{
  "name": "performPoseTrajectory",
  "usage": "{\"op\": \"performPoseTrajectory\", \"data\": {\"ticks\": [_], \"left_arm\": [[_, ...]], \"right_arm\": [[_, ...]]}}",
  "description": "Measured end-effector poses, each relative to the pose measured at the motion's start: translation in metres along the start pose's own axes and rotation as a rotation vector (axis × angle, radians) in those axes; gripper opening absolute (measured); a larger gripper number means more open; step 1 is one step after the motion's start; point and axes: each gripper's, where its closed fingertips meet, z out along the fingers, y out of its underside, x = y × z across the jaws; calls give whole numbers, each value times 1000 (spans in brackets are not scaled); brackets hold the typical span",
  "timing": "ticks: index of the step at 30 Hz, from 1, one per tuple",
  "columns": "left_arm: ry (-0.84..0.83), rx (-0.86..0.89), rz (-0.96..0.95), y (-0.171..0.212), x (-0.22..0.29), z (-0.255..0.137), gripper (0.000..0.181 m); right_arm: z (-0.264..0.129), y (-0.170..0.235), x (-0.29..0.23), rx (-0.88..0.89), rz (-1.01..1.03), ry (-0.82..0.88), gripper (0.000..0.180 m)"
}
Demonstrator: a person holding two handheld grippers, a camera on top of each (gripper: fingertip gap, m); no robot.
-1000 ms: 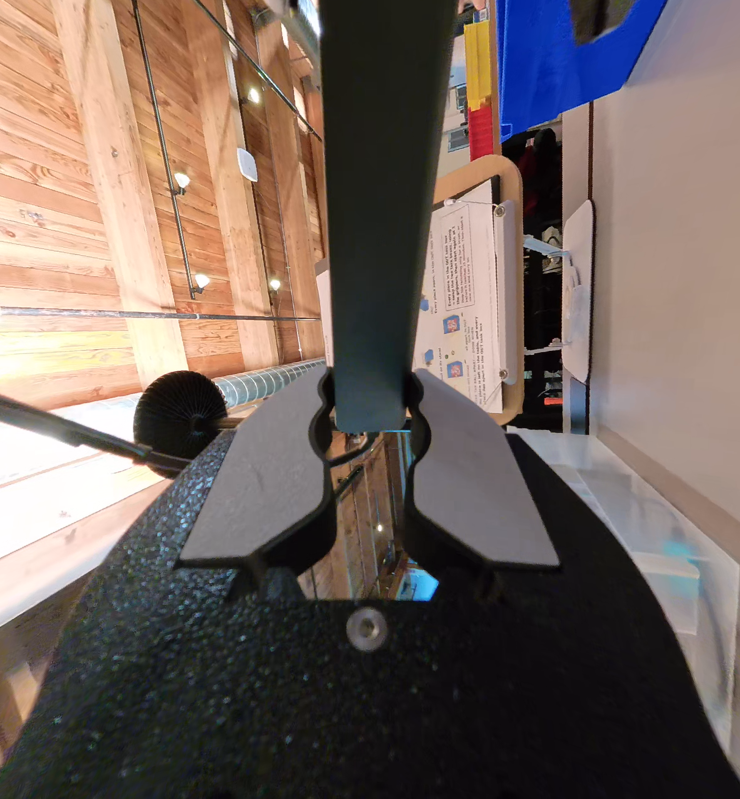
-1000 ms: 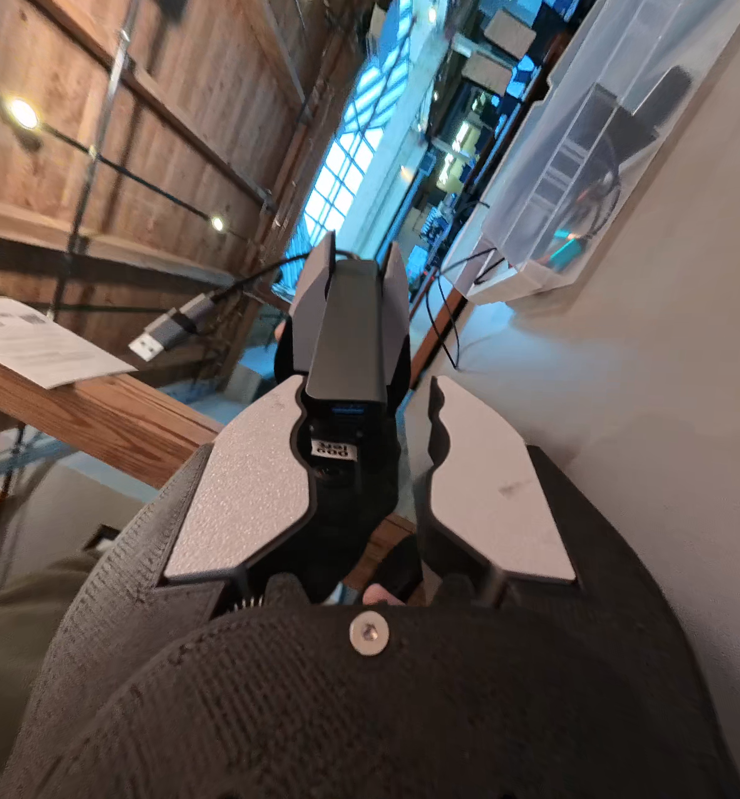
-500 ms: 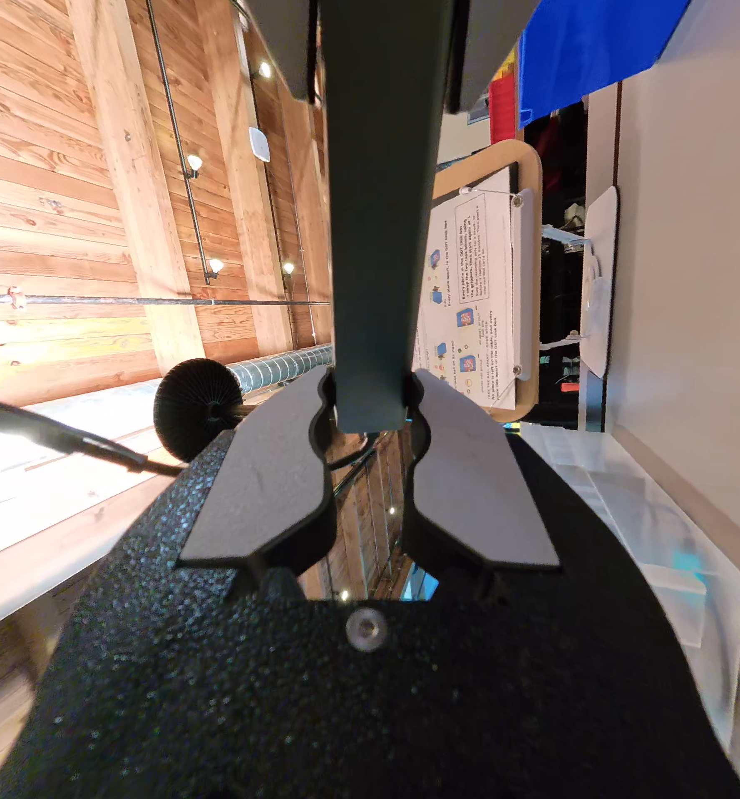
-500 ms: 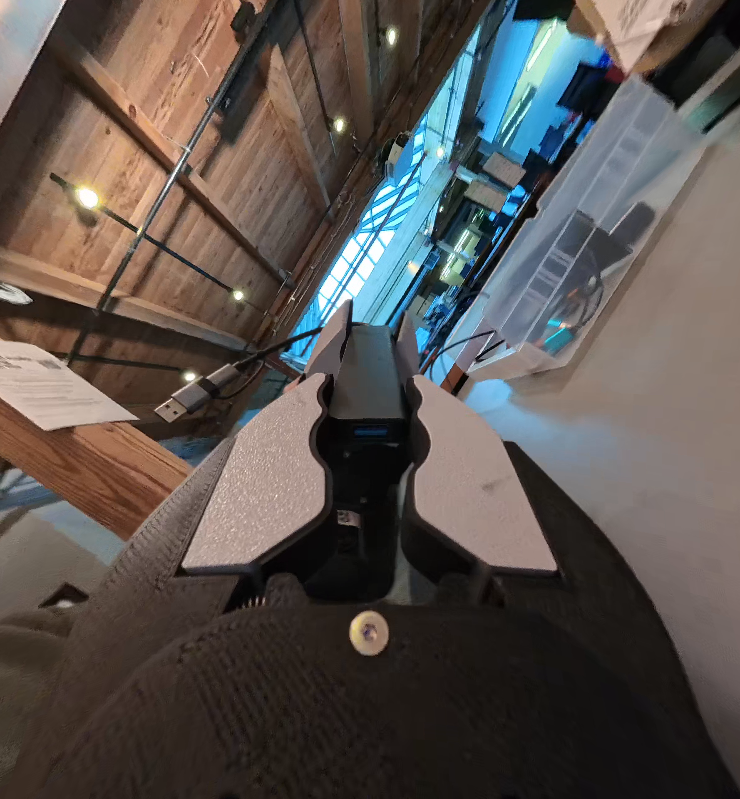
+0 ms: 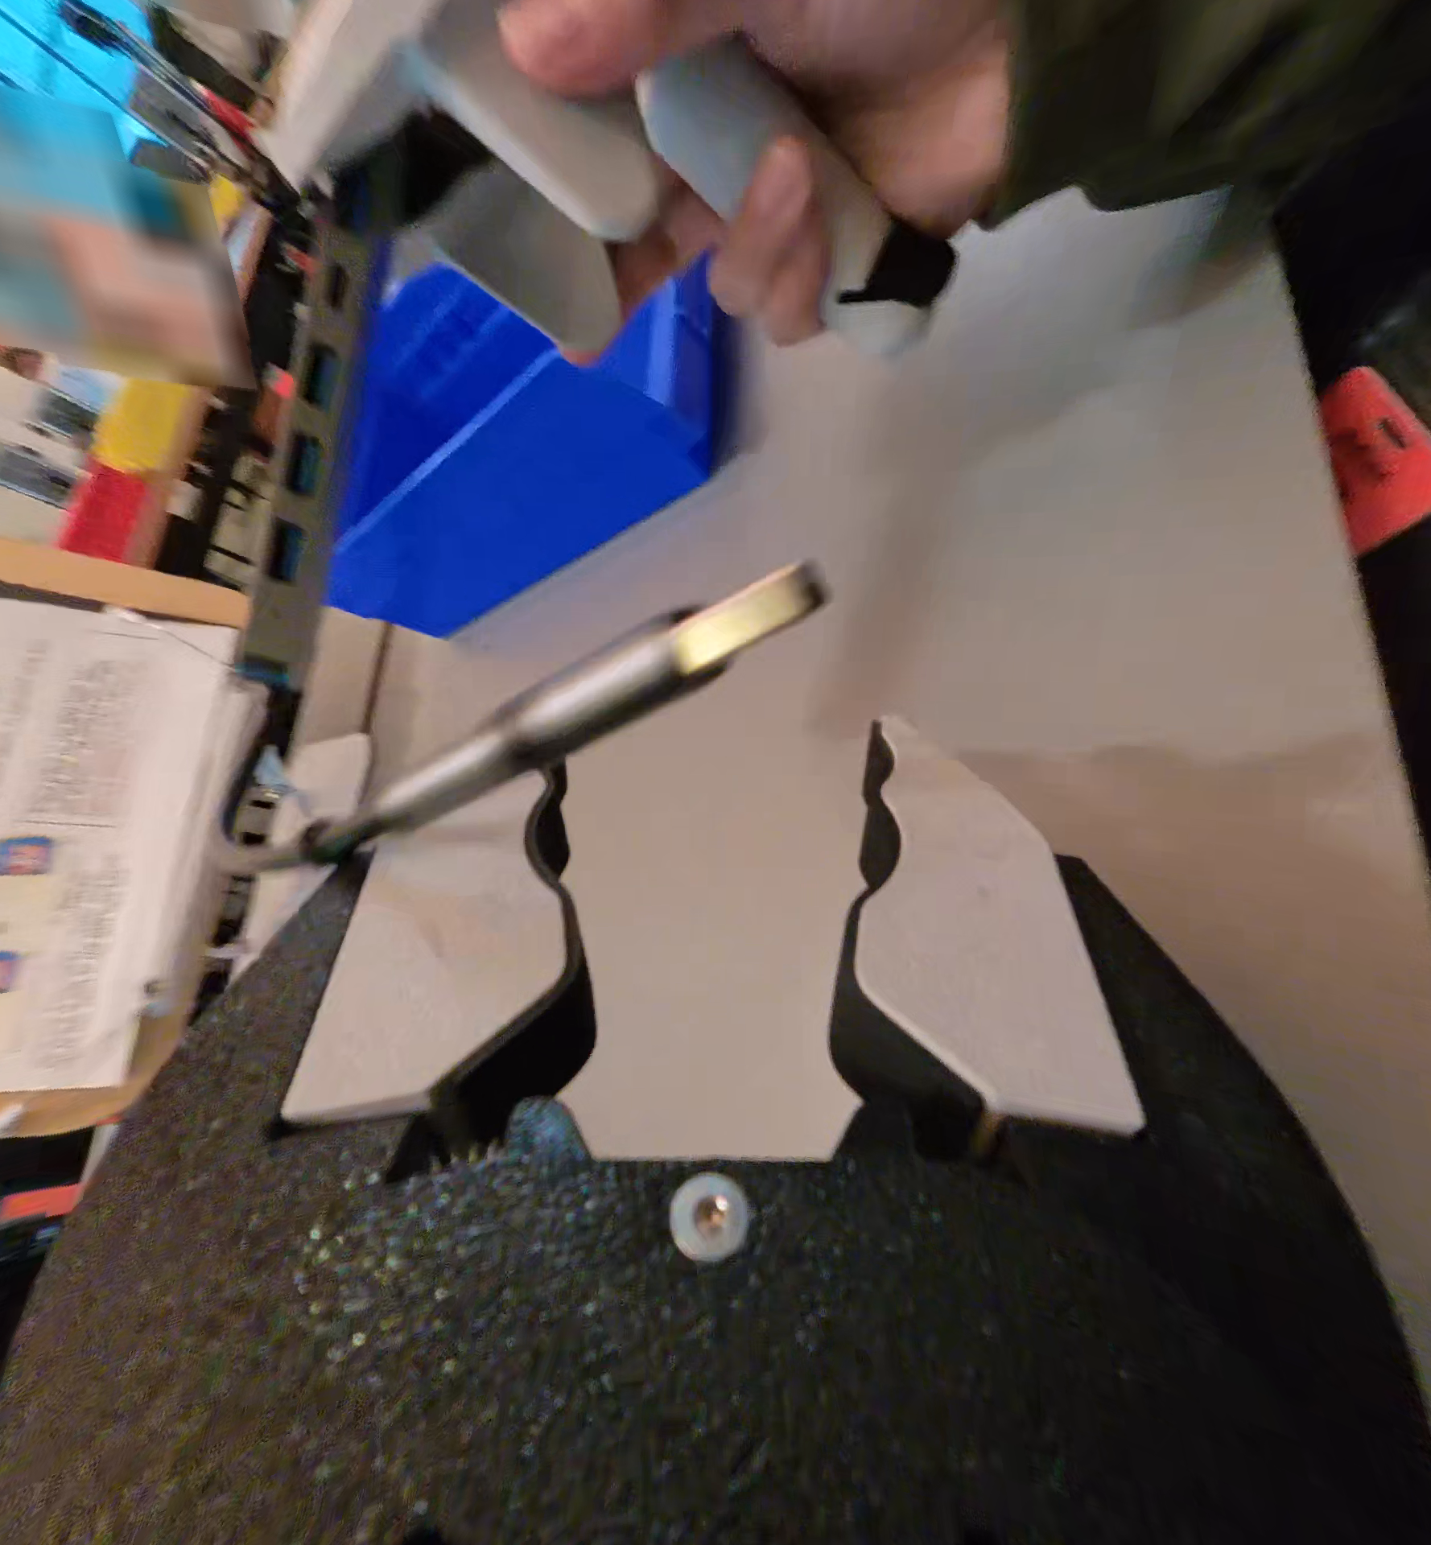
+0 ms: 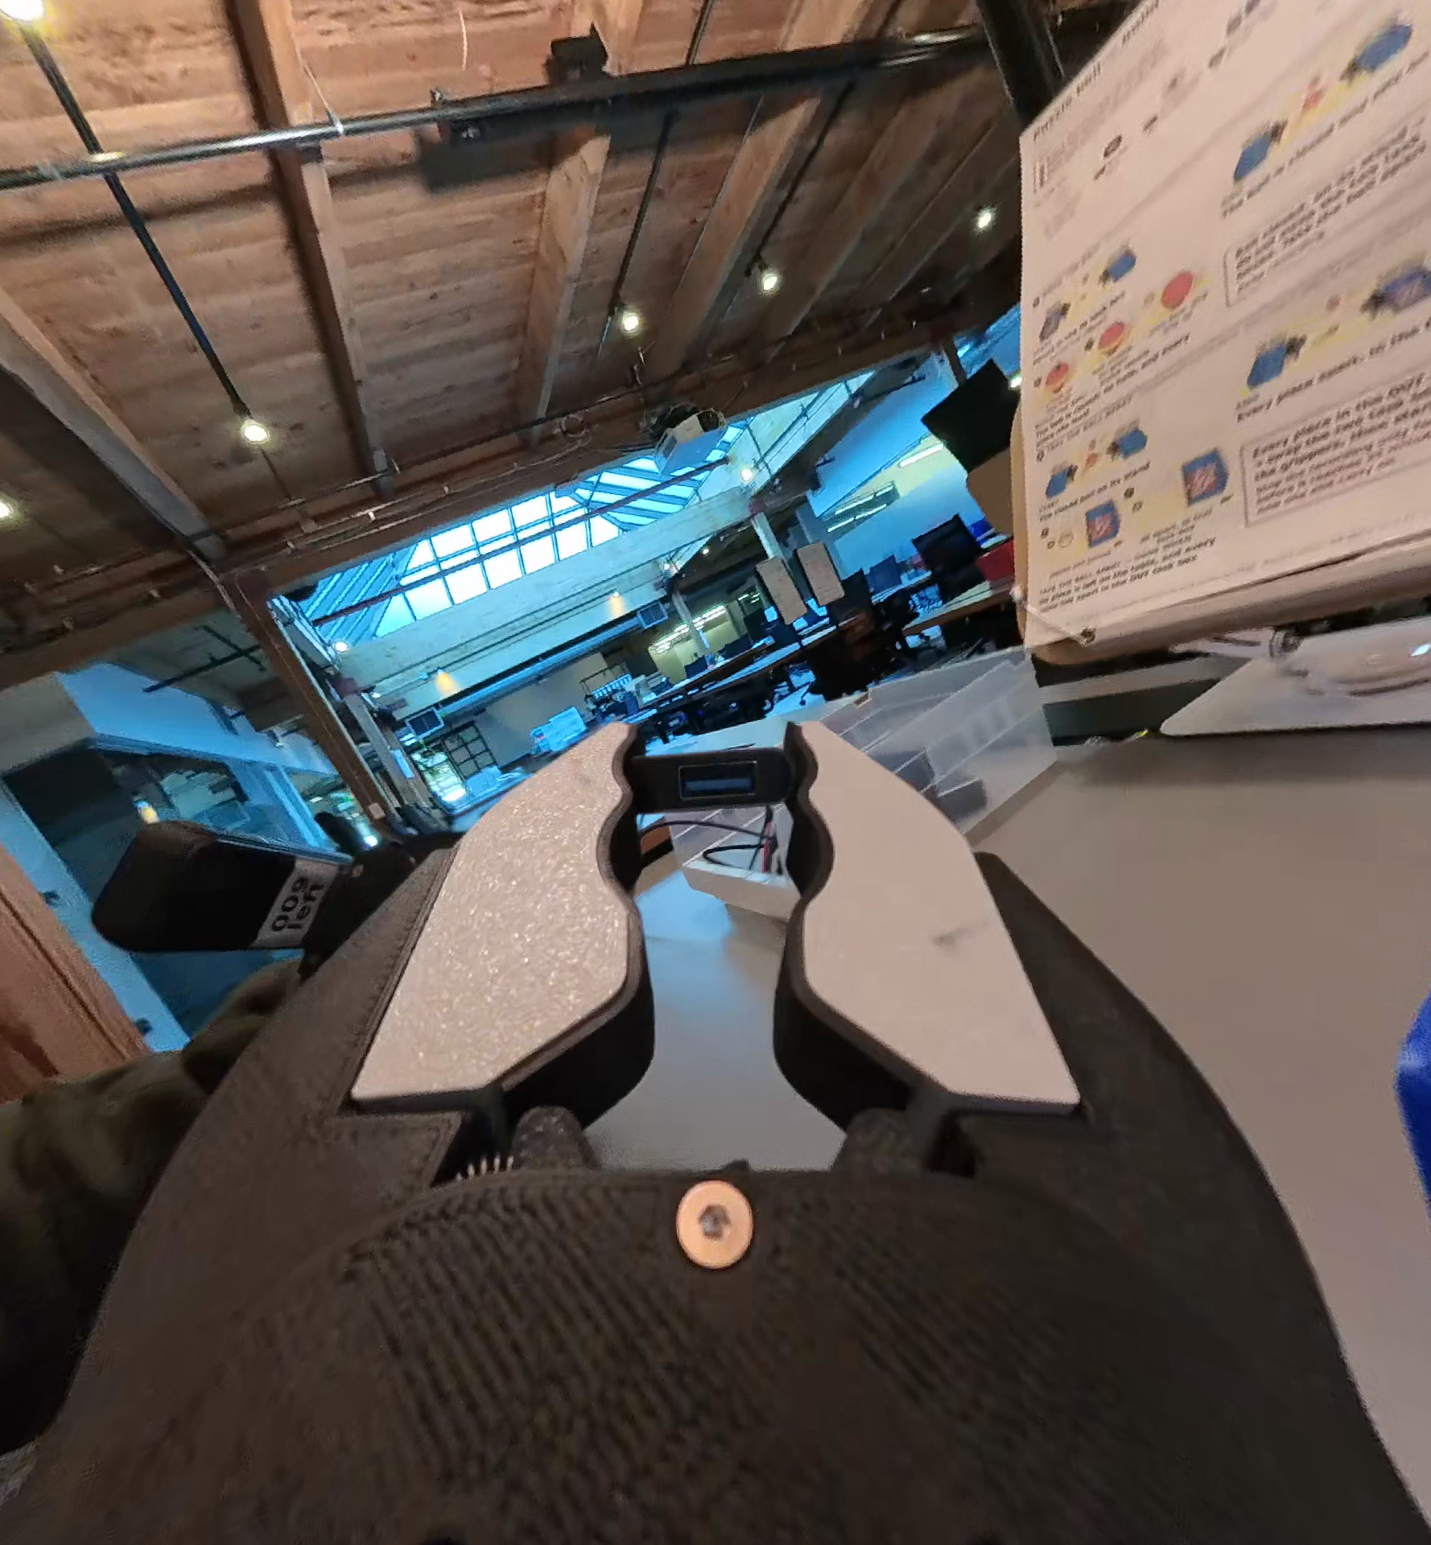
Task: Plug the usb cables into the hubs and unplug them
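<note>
Holding the hub (image 6: 716,782) out in the air by one end, aren't we? Why so far out at the tips?

We pinch it with the right gripper (image 6: 710,752) at the very fingertips, so that one blue port faces back at us. In the left wrist view the row of side ports stays uncovered too. A deeper grip would, we think, cover those.

And the hand (image 5: 779,125) above the table (image 5: 1030,585)?

That is ours on the right gripper's handle. It carries the hub up beside the blue bin (image 5: 528,485), clear of the surface, so a plug can come in from the side.

Where is the plug?

The silver USB plug (image 5: 679,660) lies slanted across the tip of the left gripper's left finger, metal end up and away from the hub. It sits in no port. We cannot tell whether its cable belongs to the hub or runs elsewhere; that part is blurred.

So the left gripper (image 5: 716,748) has it?

No. Its fingers stand wide apart with only bare table showing between them. The plug rests on one finger, nothing squeezes it.

What do we judge comes next?

We must close on the plug's housing squarely, then turn it towards a port. Loose as it lies, it could slide off first.
</note>
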Motion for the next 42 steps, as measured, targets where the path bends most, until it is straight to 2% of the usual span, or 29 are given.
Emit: {"op": "performPoseTrajectory", "data": {"ticks": [2, 4, 6, 8, 10, 13, 15, 17, 20, 23, 24, 27, 30, 35, 38, 42], "left_arm": [[193, -16, -107, 8, 27, -7, 63], [416, -5, -300, 10, 53, -20, 58], [533, 98, -509, 0, 56, -37, 53], [490, 268, -724, -21, 30, -51, 49], [359, 393, -983, -37, -8, -59, 46], [352, 582, -1383, -63, -41, -58, 41], [402, 589, -1577, -64, -41, -38, 40], [439, 531, -1697, -55, -32, -9, 43], [467, 565, -1867, -46, -35, 20, 51], [474, 640, -1968, -41, -46, 35, 51], [451, 642, -1969, -39, -49, 40, 46], [459, 807, -1977, -42, -69, 33, 17], [355, 706, -1933, -35, -75, 35, 12], [317, 610, -1903, -43, -80, 32, 9], [336, 594, -1902, -45, -81, 35, 9], [440, 549, -1869, -51, -71, 42, 9]], "right_arm": [[-3, -7, 0, 18, -46, 8, 32], [-5, -12, 0, 25, -102, 29, 32], [-8, -15, 2, 24, -174, 63, 32], [-11, -16, 3, 29, -227, 77, 32], [-12, -15, 2, 33, -278, 79, 32], [-9, -8, -1, 26, -371, 93, 32], [-7, -5, -9, 47, -437, 92, 32], [-4, 2, -20, 41, -520, 80, 32], [-1, 19, -31, -14, -607, 52, 32], [-1, 31, -39, -44, -653, 24, 32], [0, 34, -39, -55, -662, 25, 32], [-2, 39, -30, -81, -690, 73, 32], [-5, 55, -13, -157, -686, 118, 32], [-5, 57, -10, -88, -839, 164, 34], [-2, 58, -6, -89, -907, 215, 50], [-1, 66, -2, -105, -904, 229, 45]]}}
